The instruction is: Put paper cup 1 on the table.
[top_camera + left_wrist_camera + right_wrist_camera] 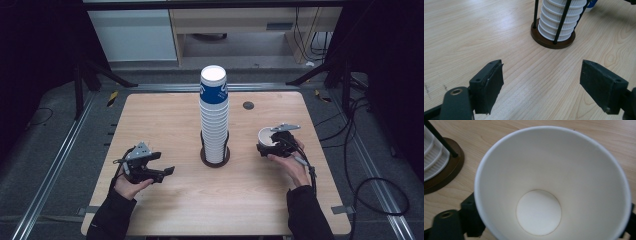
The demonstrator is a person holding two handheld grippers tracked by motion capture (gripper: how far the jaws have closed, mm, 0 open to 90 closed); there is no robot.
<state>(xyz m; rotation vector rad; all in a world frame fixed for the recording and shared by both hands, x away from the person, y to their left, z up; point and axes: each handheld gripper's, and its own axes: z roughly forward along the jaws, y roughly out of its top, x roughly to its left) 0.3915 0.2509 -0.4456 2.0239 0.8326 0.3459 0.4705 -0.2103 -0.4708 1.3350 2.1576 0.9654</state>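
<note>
A tall stack of white paper cups point(214, 120), the top one banded in blue, stands in a dark round holder point(204, 156) at the table's middle. One single white cup point(265, 136) stands upright on the wood to its right. My right gripper point(272, 143) is around that cup: in the right gripper view the cup point(539, 182) sits round and unsquashed between the two black jaws of the right gripper point(549, 220), which stand apart. My left gripper point(165, 164) rests at the left, open and with nothing between its jaws point(541, 85), pointing at the holder's base point(552, 42).
The light wooden table point(165, 115) has a small dark round plug point(248, 105) near its far right edge. Black cables trail off the right side onto the floor. Metal rails run along both sides of the table.
</note>
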